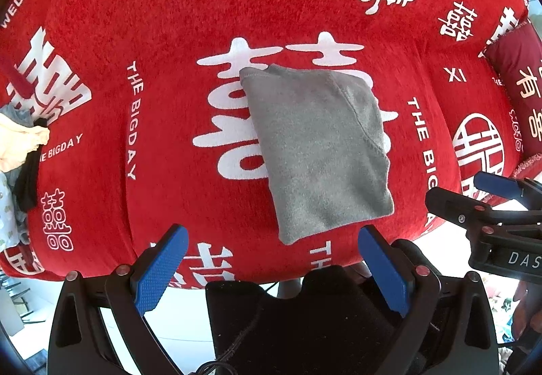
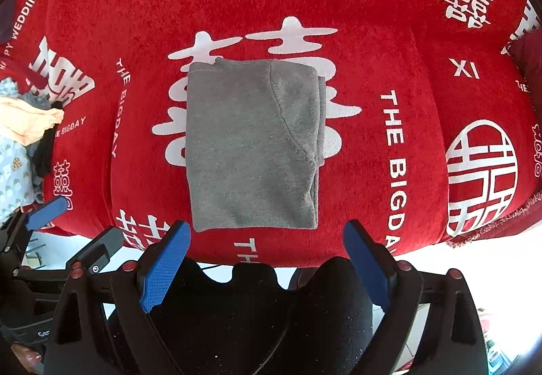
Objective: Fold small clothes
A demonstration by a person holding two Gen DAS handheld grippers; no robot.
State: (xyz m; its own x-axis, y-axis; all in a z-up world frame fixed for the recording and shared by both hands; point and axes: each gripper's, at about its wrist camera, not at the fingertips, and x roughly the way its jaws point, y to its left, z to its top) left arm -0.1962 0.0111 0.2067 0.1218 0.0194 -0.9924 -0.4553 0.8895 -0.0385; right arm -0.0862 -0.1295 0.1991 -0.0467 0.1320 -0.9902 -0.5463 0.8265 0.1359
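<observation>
One grey garment [image 2: 252, 145] folded, lying just ahead of both wide, empty claws; left claw [image 1: 272, 239], right claw [image 2: 267, 233]. Pile [image 2: 23, 134] far left unfolded.

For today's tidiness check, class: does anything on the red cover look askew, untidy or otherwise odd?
Mostly neat. The folded grey garment lies flat, though a layer peeks out unevenly along its right edge. The unfolded clothes pile at the left looks messy. Both grippers, left and right, are open and empty.

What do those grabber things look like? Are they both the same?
Yes, they match. The left gripper and the right gripper each have a black frame with small reddish round screws and two flat blue fingers with a bumpy, dotted grip surface. White lettering marks the body of each. A thin black cable runs beneath the right one.
</observation>
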